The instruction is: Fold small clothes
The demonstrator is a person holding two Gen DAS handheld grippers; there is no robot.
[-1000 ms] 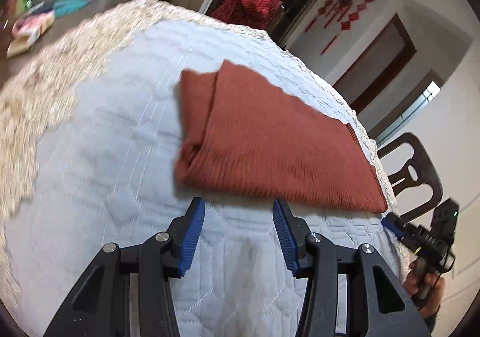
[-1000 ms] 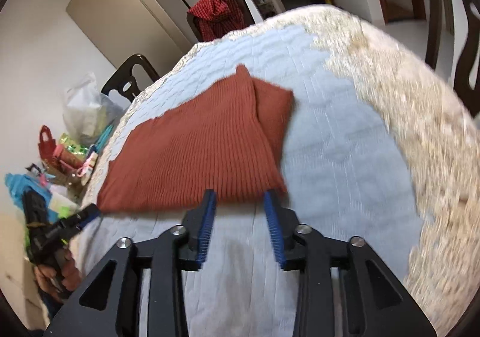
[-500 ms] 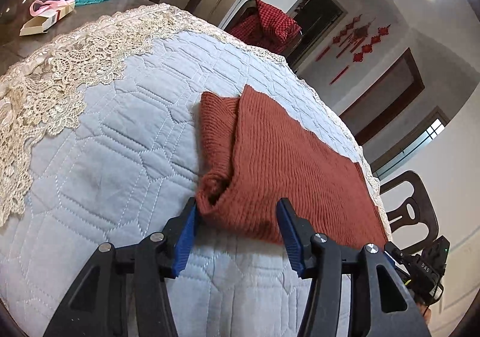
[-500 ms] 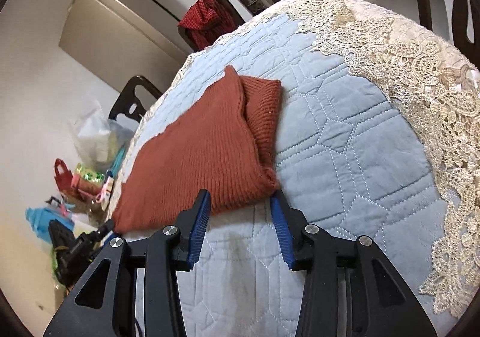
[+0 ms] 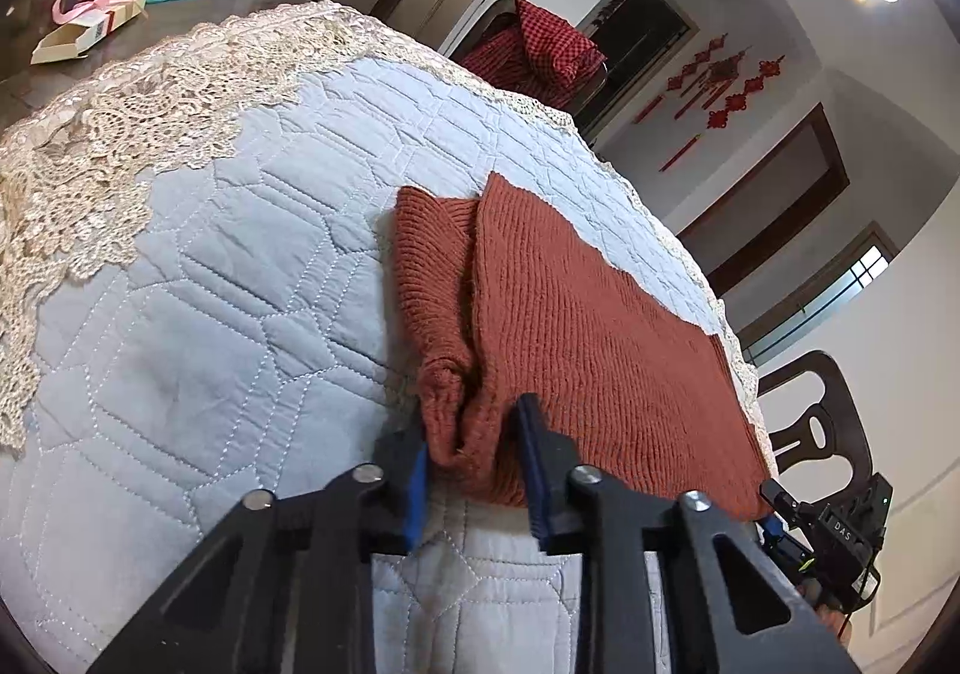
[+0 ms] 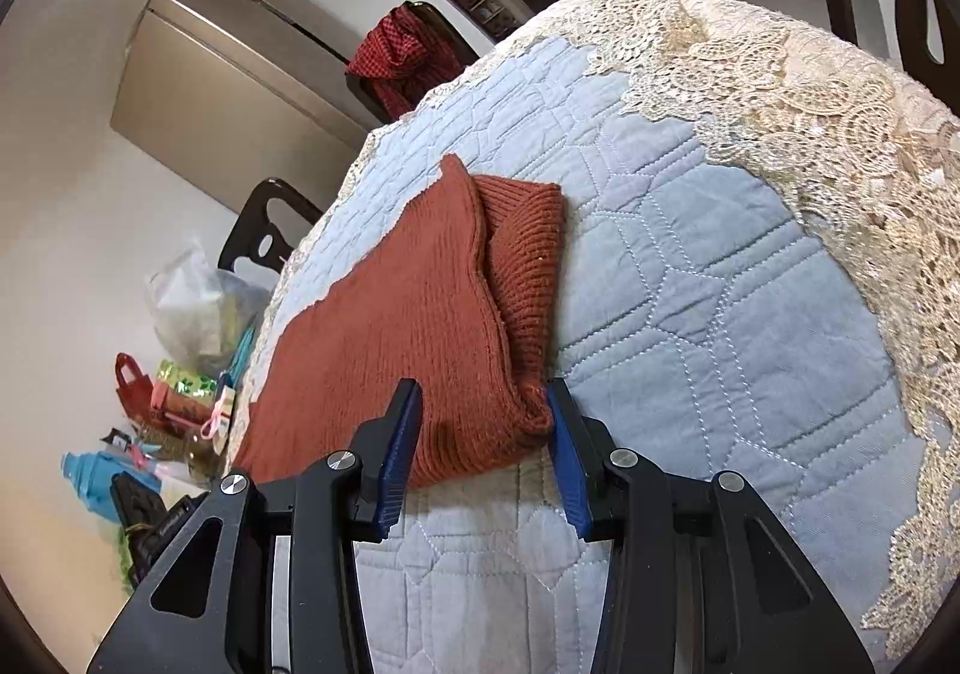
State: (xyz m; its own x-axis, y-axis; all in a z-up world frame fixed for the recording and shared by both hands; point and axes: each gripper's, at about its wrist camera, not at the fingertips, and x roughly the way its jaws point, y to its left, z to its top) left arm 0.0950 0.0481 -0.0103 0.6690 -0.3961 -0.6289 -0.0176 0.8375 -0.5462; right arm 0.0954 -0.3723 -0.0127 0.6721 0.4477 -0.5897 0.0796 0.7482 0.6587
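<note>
sweater [image 5: 576,326]: rust knit, already folded into a long band, lying flat on the quilt [image 5: 198,314] near the table's edge, one end toward me in each view.
left gripper [image 5: 474,458]: i see its jaws have just been closing; they now pinch the near corner, and the knit bunches up between the pads.
right gripper [image 6: 483,437]: its jaws have been narrowing too and straddle the other near corner. the right pad touches the folded edge, but i cannot tell whether the left pad presses, so i count it as not yet gripping.
step: i judge this as taking both near corners to fold the band over on itself.
risk, uneven hold: if i lift with only the left side clamped, the right corner could slip and the fold would skew.
risk, layers: the left pinch may catch only the top layers, so the lower ones could sag open.
risk, quilt: the pads sit low, so a deeper bite could snag the quilt and drag it.
</note>
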